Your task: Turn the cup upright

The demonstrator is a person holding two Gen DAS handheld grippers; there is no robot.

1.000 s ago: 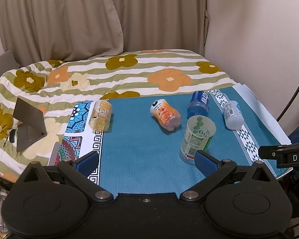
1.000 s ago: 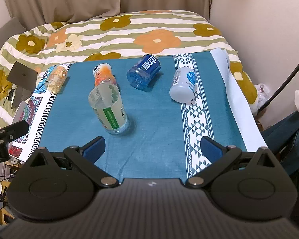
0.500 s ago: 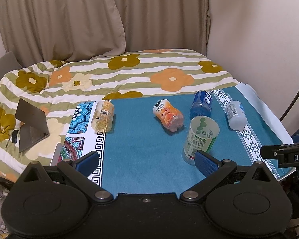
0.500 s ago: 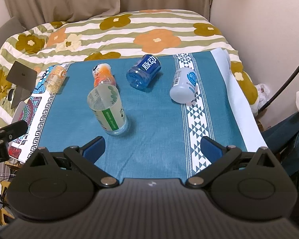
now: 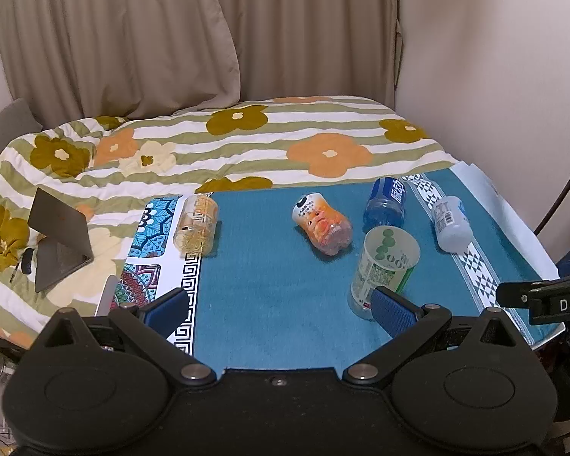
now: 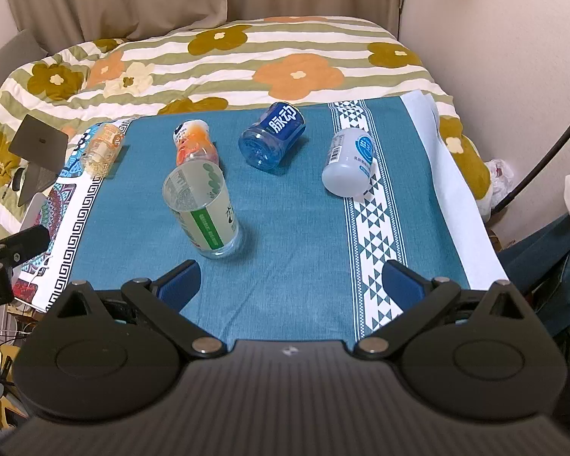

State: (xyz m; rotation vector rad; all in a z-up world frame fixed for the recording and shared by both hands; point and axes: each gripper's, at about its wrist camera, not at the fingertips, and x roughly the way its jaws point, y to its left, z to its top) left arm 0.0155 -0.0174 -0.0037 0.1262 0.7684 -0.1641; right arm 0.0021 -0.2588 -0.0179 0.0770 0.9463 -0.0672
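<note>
A clear cup with a green label (image 5: 383,266) (image 6: 203,209) stands upright on the teal cloth, mouth up. Four more cups lie on their sides: a yellow one (image 5: 197,224) (image 6: 102,148) at the left, an orange one (image 5: 323,224) (image 6: 193,144), a blue one (image 5: 385,201) (image 6: 273,135) and a white one (image 5: 450,222) (image 6: 349,163). My left gripper (image 5: 279,306) is open and empty; its right finger (image 5: 393,309) is in front of the green cup's base. My right gripper (image 6: 290,285) is open and empty, near the front edge.
The teal cloth (image 6: 304,228) covers a low table against a floral quilt (image 6: 228,60). A grey tablet stand (image 5: 59,235) sits on the quilt at the left. A wall and a black cable (image 6: 543,159) are at the right.
The left gripper's view has tilted up and pulled back a little, so the cups sit lower in frame. The right gripper has barely moved. No cup has moved.
</note>
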